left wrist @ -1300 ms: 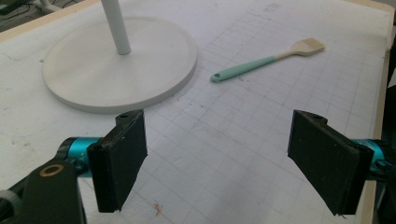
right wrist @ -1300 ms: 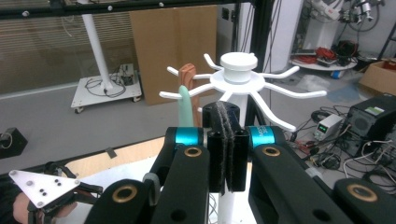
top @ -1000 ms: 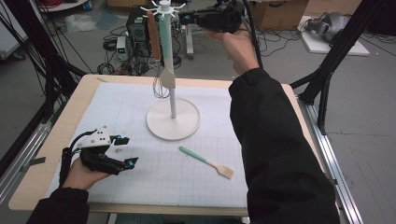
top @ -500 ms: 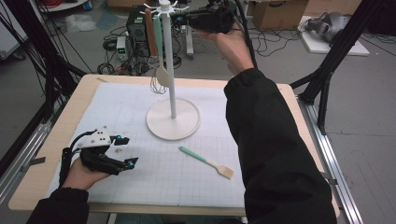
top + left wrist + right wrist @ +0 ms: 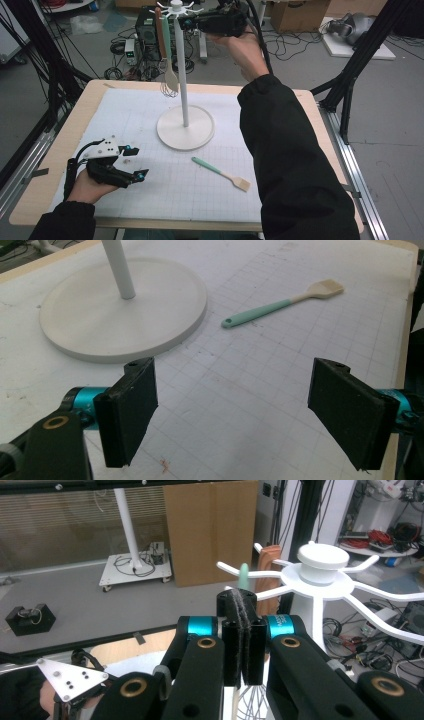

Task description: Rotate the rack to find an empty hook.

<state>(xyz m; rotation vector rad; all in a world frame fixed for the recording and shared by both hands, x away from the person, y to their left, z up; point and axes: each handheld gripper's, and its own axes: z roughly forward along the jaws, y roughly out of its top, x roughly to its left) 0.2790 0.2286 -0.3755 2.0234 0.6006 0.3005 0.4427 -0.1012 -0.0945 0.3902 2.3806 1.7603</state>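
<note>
Up at the far edge of the pale wooden worktop (image 5: pixel 50 150), seen from the high view, the right gripper (image 5: pixel 192 21) is held level beside the top of the white metal utensil stand with radial hooks (image 5: pixel 184 75). Its jaws are pressed together there, next to the hook end; whether they pinch anything I cannot tell from this height. A mint-green-handled utensil with a pale wooden head (image 5: pixel 168 55) hangs from a hook on the stand's left side, and a brown-handled wire whisk (image 5: pixel 161 35) hangs just behind it. The stand's round base sits near the middle of the white gridded mat (image 5: pixel 150 190). A mint-handled wooden spatula (image 5: pixel 221 173) lies flat on the mat toward the near edge, right of the base. The left gripper (image 5: pixel 134 162) rests by the near left corner, jaws spread and empty.

From the left gripper view, the two black pads (image 5: pixel 130 410) stand wide apart with bare mat between them. Beyond them lie the stand's base (image 5: pixel 125 315) and the spatula (image 5: pixel 280 305), well apart from the pads.

From the right gripper view, the pads (image 5: pixel 243 630) are closed flat against each other. The tip of the mint-green handle (image 5: pixel 244 576) rises just behind them, by a white hook of the stand's hub (image 5: pixel 322 562); the brown handle (image 5: pixel 267 560) hangs beside it.
</note>
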